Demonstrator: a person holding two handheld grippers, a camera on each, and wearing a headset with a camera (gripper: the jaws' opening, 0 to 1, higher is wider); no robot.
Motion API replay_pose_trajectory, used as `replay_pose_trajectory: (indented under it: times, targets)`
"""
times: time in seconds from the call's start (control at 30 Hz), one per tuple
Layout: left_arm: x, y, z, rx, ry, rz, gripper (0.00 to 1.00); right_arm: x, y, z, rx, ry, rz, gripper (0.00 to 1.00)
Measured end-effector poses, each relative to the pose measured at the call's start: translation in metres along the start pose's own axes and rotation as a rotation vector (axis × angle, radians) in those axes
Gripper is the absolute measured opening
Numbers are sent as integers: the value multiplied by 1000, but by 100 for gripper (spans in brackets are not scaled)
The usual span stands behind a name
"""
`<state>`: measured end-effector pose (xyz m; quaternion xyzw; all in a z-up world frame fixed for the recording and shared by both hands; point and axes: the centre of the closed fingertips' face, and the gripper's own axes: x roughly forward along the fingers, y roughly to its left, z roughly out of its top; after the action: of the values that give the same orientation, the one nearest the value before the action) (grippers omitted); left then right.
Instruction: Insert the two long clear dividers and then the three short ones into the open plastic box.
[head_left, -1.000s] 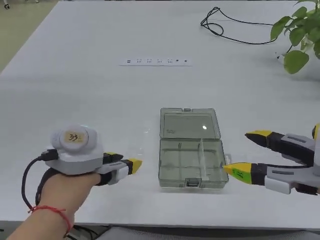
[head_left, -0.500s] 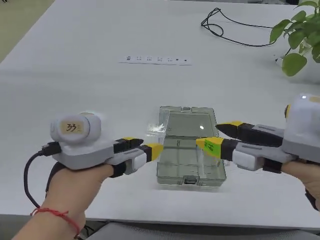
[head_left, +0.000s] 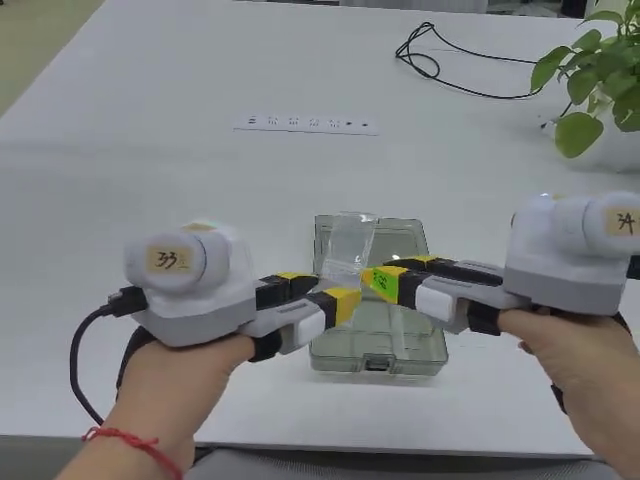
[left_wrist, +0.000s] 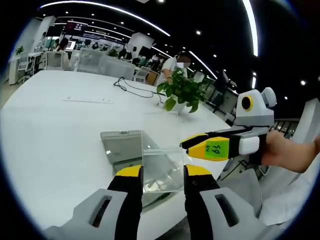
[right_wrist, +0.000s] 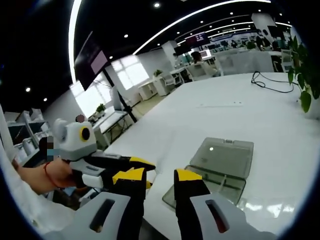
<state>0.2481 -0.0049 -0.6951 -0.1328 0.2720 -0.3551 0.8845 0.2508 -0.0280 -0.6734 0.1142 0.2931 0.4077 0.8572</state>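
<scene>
a wide white desk (head_left: 150, 190) in an open office. overhead, a dark ceiling (left_wrist: 210, 20) with long curved light strips (left_wrist: 100, 10) and small spots. bright windows (right_wrist: 131, 72) at the far wall, a hanging screen (right_wrist: 92, 62), more chairs (left_wrist: 95, 57) behind.

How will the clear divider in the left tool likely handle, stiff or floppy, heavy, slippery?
Probably stiff: the clear divider juts from the left tool without sagging. Likely light, since that grip alone holds it above the box. Its glossy, smooth faces suggest it could slip or pivot in the grip.
</scene>
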Motion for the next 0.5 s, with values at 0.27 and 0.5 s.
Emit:
replay_pose_trajectory:
  times: [0.27, 0.5]
  targets:
    - [2, -6, 2, 14, -3, -24, 30, 4, 3, 1, 41, -3, -6, 16]
    - [3, -6, 3, 19, -8, -24, 30, 6, 2, 0, 107, -4, -17, 7]
